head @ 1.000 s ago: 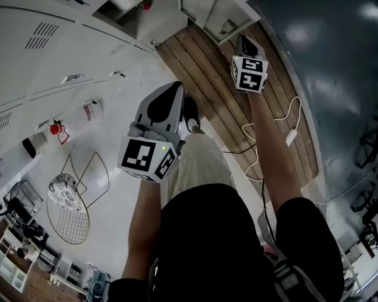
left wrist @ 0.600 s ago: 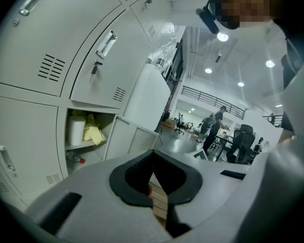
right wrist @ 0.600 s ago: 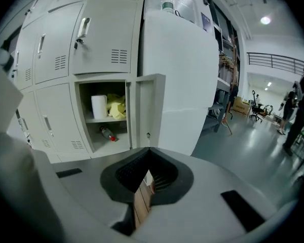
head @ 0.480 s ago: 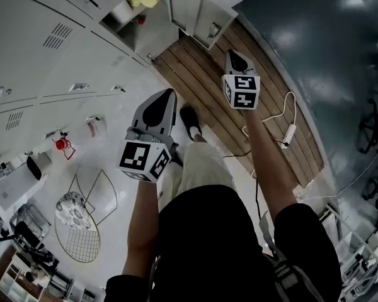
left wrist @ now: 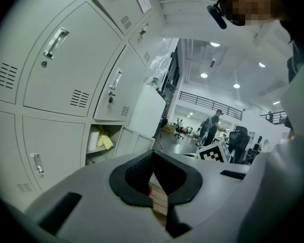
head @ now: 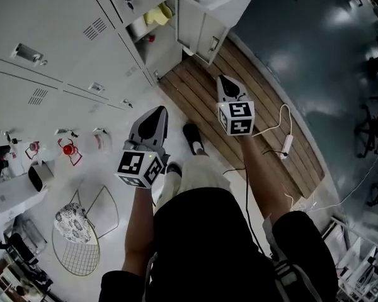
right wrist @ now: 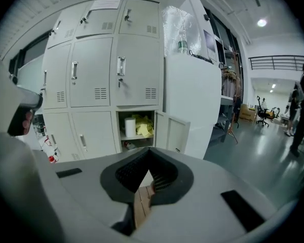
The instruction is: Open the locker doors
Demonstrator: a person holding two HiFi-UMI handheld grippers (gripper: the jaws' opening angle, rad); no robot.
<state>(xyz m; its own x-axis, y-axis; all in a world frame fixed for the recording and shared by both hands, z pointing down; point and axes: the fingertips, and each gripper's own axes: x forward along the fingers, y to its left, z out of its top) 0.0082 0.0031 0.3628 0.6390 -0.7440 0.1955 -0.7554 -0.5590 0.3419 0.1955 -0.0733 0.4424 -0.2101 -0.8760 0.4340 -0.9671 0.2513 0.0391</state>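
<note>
Both tools were held in the air in front of the person, well apart from the locker bank (right wrist: 91,59) and touching no door. The left gripper (left wrist: 153,153) had its jaws brought together at the tips, with nothing between them; only wooden boards showed through the slot below. The right gripper (right wrist: 149,152) was likewise closed tip to tip and empty.

The locker bank stood ahead of both tools, pale grey, its doors fitted with upright handles and vent slots. One compartment (right wrist: 137,130) in the bottom row, at the right end of the bank, stood open. Its door (right wrist: 171,131) was swung out to the right. Inside were a white roll (right wrist: 130,127) and yellow items (right wrist: 145,128) on a shelf. All other doors seen in the right gripper view were closed.

In the head view, a strip of wooden flooring (head: 195,87) ran out from the foot of the open compartment. A white cable with a power strip (head: 286,145) lay at its far edge. A red object (head: 67,150) sat by the base of the closed lockers.
</note>
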